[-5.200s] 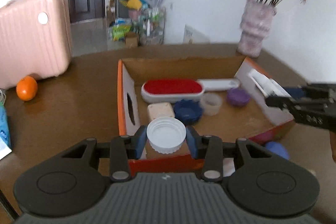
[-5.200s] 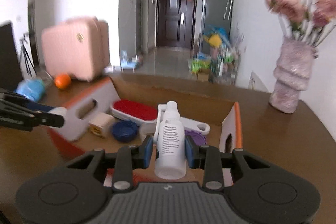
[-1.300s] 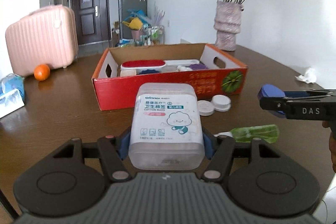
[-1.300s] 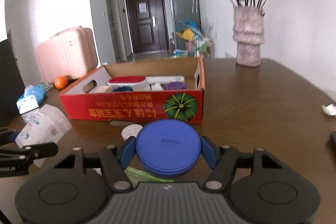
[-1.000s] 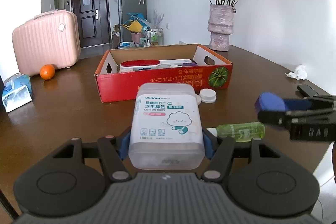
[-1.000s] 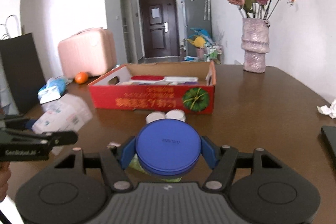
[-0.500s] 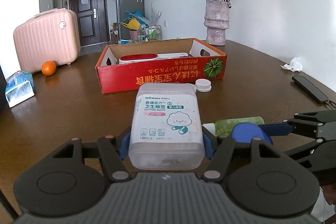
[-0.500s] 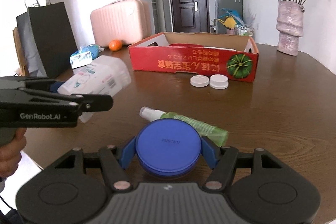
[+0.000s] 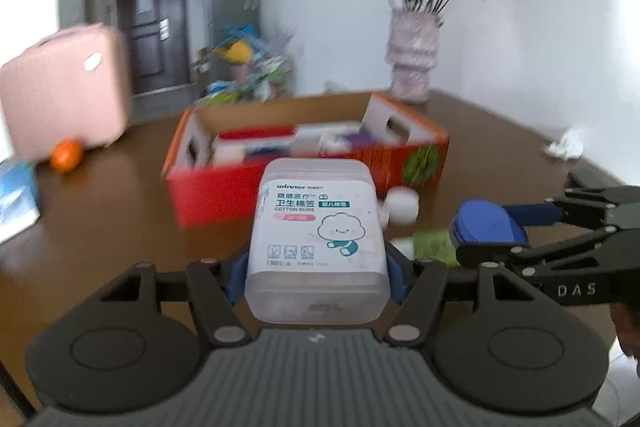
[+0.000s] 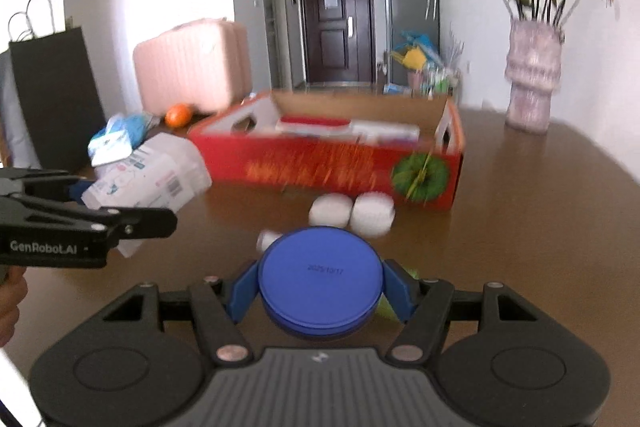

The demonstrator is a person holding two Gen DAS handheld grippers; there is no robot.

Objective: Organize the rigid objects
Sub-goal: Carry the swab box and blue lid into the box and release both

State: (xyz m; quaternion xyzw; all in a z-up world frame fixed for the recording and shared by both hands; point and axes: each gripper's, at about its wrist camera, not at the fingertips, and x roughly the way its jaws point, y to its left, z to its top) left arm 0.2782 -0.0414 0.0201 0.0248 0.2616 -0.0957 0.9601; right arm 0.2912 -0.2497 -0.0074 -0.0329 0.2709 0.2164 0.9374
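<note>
The left gripper is clamped on a clear box of cotton buds, its blue pads pressing the box's two sides; the right gripper grips a round blue lid-topped tin by its rim; both loads hang above a brown wooden table. In the left wrist view the red cardboard box sits at twelve o'clock, just beyond the cotton buds, already holding a red-topped brush and small items too blurred to name; the right gripper with its tin shows at three o'clock.

The step in hand looks like carrying both items to the red box; to do it well, bring each one over the near wall before lowering, keep the two grippers apart so they do not knock together, and aim for bare cardboard rather than the items inside; release only once the load rests on the floor of the box.

In the right wrist view, two white caps lie on the table just before the box; a green spray bottle lies near them. A pink suitcase and an orange stand at ten o'clock; a vase of pink flowers at two o'clock; a dark door at twelve.
</note>
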